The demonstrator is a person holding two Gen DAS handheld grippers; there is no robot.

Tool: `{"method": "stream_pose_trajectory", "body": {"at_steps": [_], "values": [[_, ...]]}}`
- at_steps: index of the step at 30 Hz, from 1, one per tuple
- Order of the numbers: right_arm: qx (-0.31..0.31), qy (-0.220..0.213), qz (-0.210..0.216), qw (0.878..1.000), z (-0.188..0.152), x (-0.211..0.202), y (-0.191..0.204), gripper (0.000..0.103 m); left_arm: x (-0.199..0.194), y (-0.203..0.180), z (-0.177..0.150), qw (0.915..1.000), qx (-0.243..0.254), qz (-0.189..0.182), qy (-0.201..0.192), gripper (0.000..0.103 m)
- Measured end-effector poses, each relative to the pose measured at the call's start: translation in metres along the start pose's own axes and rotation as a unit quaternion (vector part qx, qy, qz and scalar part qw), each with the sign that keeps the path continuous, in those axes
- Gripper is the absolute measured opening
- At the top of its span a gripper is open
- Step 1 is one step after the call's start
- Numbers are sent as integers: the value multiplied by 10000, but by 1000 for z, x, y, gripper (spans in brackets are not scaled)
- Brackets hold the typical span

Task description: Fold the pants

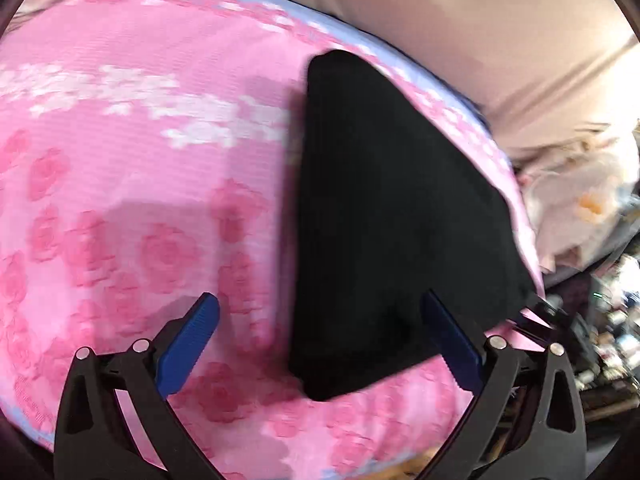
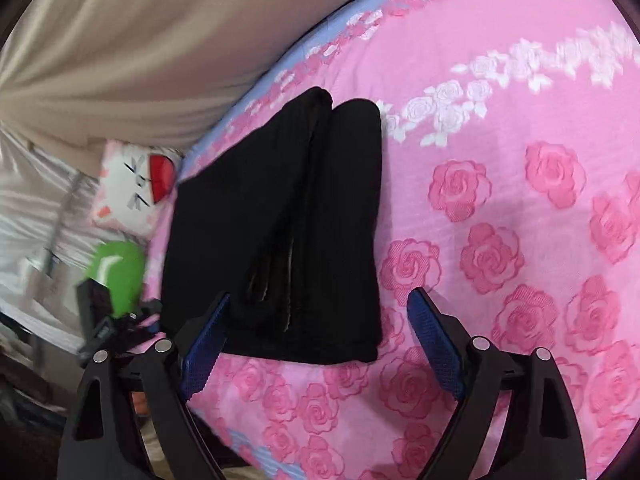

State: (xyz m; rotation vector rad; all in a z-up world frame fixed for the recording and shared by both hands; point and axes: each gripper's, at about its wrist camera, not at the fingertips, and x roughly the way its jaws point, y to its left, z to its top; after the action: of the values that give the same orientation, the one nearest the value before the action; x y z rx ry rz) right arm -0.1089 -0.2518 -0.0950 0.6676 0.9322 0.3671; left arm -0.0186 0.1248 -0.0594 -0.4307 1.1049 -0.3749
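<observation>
The black pants [image 1: 384,208] lie folded into a thick stack on the pink rose-patterned sheet [image 1: 140,168]. In the right wrist view the pants [image 2: 288,232] show several folded layers with their edges toward me. My left gripper [image 1: 320,340] is open and empty, just above the near end of the stack, its right finger over the black cloth. My right gripper [image 2: 320,340] is open and empty, hovering at the near edge of the pants. The other gripper [image 2: 116,320] shows at the left of the right wrist view.
A beige curtain or wall cloth [image 1: 480,20] hangs behind the bed. A white cartoon cushion [image 2: 136,184] lies off the bed's edge, with a green object [image 2: 118,272] near it. Cluttered items [image 1: 600,320] sit past the bed's right edge. The sheet [image 2: 500,220] spreads wide beside the pants.
</observation>
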Motion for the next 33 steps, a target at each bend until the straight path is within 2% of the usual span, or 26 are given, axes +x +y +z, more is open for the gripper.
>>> {"method": "stream_pose_trajectory", "body": {"at_steps": [2, 3, 4, 6, 9, 18, 20, 21, 22, 23, 25, 28, 31, 33], "values": [[107, 167, 392, 9990, -1, 1, -2, 86, 10, -4, 5, 9984, -34, -512, 254, 98], [136, 227, 589, 9979, -1, 1, 0, 88, 16, -8, 7, 9969, -4, -678, 393, 98], [128, 267, 609, 9977, 0, 4, 2, 88, 26, -13, 10, 9957, 21, -760, 535, 98], [6, 374, 436, 9983, 6, 13, 7, 88, 31, -22, 15, 9965, 193, -650, 489, 98], [-111, 468, 452, 9978, 15, 28, 13, 88, 42, -31, 25, 9965, 328, -573, 517, 98], [-473, 511, 523, 9962, 39, 58, 28, 89, 56, -33, 43, 9962, 447, -633, 388, 98], [-531, 426, 452, 9967, 38, 60, 31, 85, 56, -32, 44, 9960, 546, -620, 350, 98], [-531, 368, 356, 9973, 36, 60, 31, 65, 56, -32, 44, 9964, 532, -571, 317, 97], [-468, 353, 271, 9979, 37, 61, 30, 49, 56, -33, 45, 9972, 525, -463, 279, 80], [-334, 346, 337, 9983, 37, 61, 28, 48, 53, -31, 45, 9977, 553, -281, 291, 53], [-305, 217, 380, 9986, 35, 49, 32, 43, 39, -24, 50, 9976, 428, -450, 316, 39], [-538, 116, 463, 9974, 19, 27, 52, 42, 8, -11, 44, 9953, 407, -785, 402, 36], [-564, 201, 509, 9969, -7, 6, 58, 43, -12, -14, 15, 9931, 680, -749, 594, 37], [-471, 305, 341, 9978, -25, -1, 49, 48, -8, -13, -1, 9924, 680, -667, 777, 43]]}}
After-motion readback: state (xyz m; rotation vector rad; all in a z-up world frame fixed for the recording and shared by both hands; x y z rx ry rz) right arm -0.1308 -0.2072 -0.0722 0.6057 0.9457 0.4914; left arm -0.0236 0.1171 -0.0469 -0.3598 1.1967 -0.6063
